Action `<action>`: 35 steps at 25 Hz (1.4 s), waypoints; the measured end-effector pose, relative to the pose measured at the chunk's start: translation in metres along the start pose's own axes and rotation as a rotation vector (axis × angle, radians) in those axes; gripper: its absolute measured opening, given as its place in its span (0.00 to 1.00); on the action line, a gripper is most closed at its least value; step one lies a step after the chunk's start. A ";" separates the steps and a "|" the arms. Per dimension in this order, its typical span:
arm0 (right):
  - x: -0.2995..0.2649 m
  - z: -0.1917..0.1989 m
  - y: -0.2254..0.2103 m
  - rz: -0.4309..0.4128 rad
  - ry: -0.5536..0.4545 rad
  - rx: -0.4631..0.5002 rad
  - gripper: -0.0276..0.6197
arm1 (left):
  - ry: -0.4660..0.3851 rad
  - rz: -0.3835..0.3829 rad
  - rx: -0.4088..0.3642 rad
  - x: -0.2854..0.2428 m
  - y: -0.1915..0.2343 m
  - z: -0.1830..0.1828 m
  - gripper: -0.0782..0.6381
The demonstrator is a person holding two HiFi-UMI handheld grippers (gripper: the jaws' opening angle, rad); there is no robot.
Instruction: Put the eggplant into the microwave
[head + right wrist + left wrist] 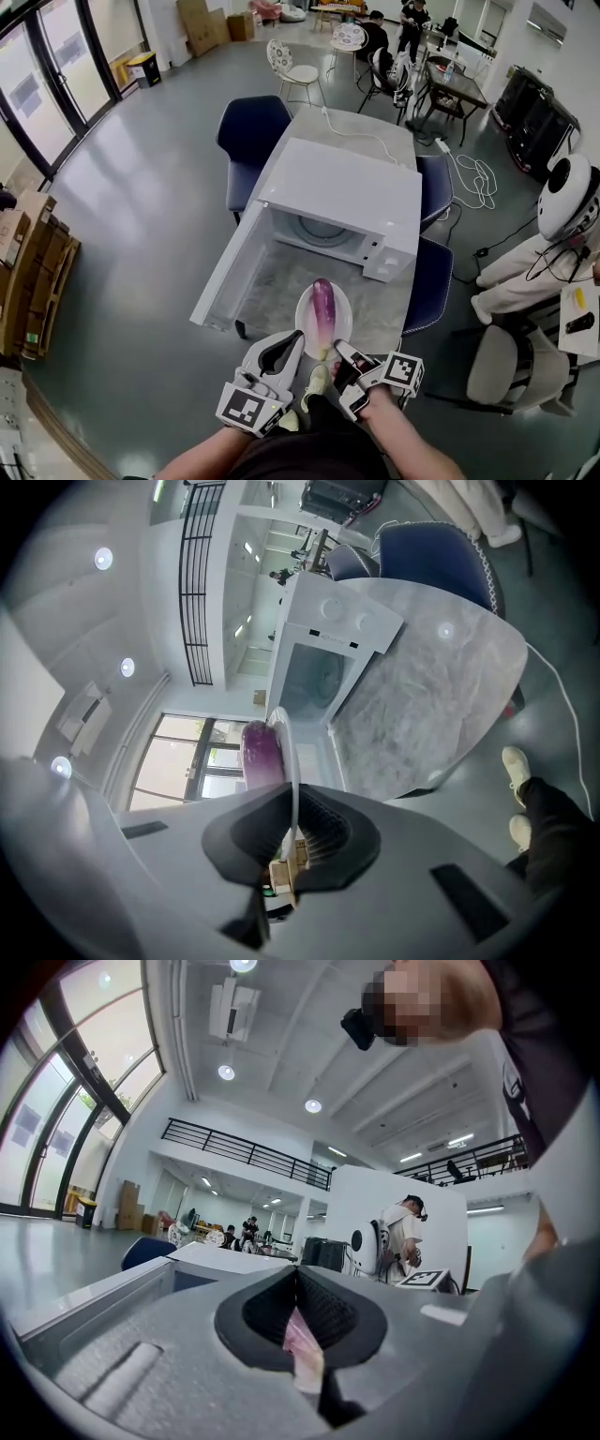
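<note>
Now, the right hand-held gripper (291,803) is clamped narrow on a white plate (285,733), jaws pinching the rim at the plate's 6 o'clock. And there's the eggplant (322,302), lying lengthwise on that plate, purple end toward 12 o'clock, greenish stem end back toward the gripper. Just beside, at 9 o'clock of it, the left hand-held gripper (297,337) has its jaws drawn together, tips meeting, with a pinkish sliver (302,1340) showing in the slit lower down; what that is, I can't make out. Its tip sits close to the plate's rim near 7 o'clock, touching or not I can't tell. The plate hangs over the near edge of the marble worktop (380,314). Out at 12 o'clock from the plate stands the white microwave (342,183), cavity open, turntable showing, its door (234,272) swung out toward 8 o'clock. A blue chair (251,131) stands at the microwave's 10 o'clock, further blue chairs (429,281) along the worktop's 3 o'clock side. Well apart at 3 o'clock sits a person in white (520,272).
</note>
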State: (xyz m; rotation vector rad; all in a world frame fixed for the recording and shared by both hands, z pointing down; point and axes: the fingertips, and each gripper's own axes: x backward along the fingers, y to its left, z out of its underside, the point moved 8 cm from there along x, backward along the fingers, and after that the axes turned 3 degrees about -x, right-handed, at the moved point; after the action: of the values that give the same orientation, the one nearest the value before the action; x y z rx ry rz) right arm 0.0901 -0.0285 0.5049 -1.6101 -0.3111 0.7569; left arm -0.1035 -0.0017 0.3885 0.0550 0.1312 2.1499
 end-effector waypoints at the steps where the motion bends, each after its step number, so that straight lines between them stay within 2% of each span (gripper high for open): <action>1: -0.005 -0.008 0.000 0.005 0.011 0.002 0.07 | 0.003 -0.007 -0.001 -0.009 0.005 0.000 0.12; 11: -0.044 -0.065 -0.007 0.039 0.044 -0.010 0.07 | 0.019 -0.049 -0.012 -0.073 0.040 0.000 0.12; 23: -0.121 -0.100 -0.036 0.074 -0.066 -0.049 0.07 | 0.046 -0.003 0.014 -0.119 0.104 0.040 0.12; 35: -0.204 -0.140 -0.067 0.046 -0.190 -0.074 0.07 | 0.036 0.024 0.036 -0.145 0.151 0.083 0.12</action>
State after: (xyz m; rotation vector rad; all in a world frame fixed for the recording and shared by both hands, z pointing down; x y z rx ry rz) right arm 0.0408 -0.2462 0.6308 -1.6221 -0.4438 0.9459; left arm -0.1416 -0.1992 0.4899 0.0389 0.1915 2.1728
